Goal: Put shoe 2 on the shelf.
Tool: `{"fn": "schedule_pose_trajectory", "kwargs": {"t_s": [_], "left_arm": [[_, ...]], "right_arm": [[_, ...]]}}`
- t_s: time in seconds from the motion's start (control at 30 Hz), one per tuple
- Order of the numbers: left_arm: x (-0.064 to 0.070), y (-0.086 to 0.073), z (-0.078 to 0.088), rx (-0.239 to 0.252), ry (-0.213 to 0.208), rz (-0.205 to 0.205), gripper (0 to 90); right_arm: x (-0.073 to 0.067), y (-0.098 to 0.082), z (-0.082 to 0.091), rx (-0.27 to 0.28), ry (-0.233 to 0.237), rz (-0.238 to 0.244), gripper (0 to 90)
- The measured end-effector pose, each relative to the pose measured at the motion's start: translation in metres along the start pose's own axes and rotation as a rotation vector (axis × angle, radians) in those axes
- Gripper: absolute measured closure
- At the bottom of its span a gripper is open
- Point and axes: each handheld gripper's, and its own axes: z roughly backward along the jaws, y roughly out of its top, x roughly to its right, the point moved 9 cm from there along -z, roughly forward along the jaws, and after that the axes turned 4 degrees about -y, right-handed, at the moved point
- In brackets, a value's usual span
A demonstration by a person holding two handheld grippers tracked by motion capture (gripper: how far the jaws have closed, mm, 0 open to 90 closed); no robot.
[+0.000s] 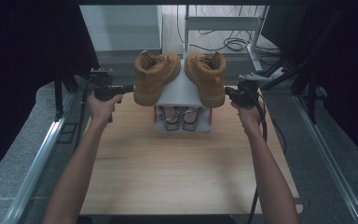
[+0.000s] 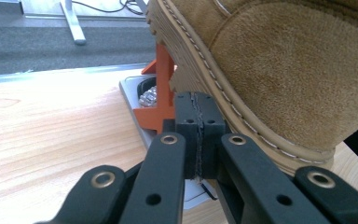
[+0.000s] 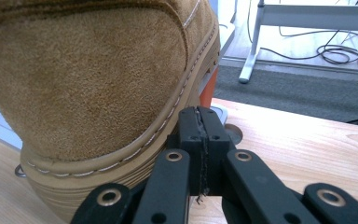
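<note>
- We took the small shoe rack [image 1: 182, 88] at the far middle of the table [image 1: 182, 172] as our landmark; two tan boots sat on its top shelf, toes toward us and splayed outward past the shelf edges
- The left boot [image 1: 154, 77] overhung the rack's left side, the right boot [image 1: 207, 77] its right side; a pair of sandals [image 1: 181, 119] lay on the shelf below
- Our left gripper [image 1: 128, 88] was clenched, jaws pressed flat together with nothing between them, its tip just beside the left boot's toe, at the sole [image 2: 223, 93]
- Our right gripper [image 1: 227, 92] was likewise clenched and empty, its tip just beside the right boot's sole [image 3: 135, 158] at the toe
- Each boot's long axis ran from the rack's back toward us, so each gripper met its boot from the outer side; each hand was nearest its own boot
- We judged the jaws would have to spread before either boot could be gripped
</note>
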Motion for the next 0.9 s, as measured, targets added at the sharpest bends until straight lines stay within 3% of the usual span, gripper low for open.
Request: {"fn": "schedule_pose_trajectory", "kwargs": {"t_s": [0.2,0.37,0.43,0.5,0.67,0.9], "left_arm": [[0.001,0.001,0.0,-0.006,0.006,0.004,90.0],[0.002,0.004,-0.003,0.017,0.03,0.006,90.0],[0.004,0.005,-0.004,0.016,0.025,0.011,90.0],[0.009,0.005,-0.008,0.014,-0.015,0.024,90.0],[0.02,0.008,-0.017,0.008,-0.031,0.012,90.0],[0.029,0.012,-0.026,0.01,-0.06,0.017,90.0]], "right_arm": [[0.0,0.0,0.0,0.001,-0.001,0.002,89.4],[-0.001,0.0,0.0,0.001,-0.003,-0.001,89.5],[-0.004,0.001,-0.001,0.003,0.008,-0.006,89.5],[-0.006,0.001,-0.002,0.002,0.012,-0.004,89.5],[-0.019,0.002,-0.006,0.009,0.036,0.012,89.4],[-0.024,0.003,-0.007,0.01,0.056,0.007,89.5]]}}
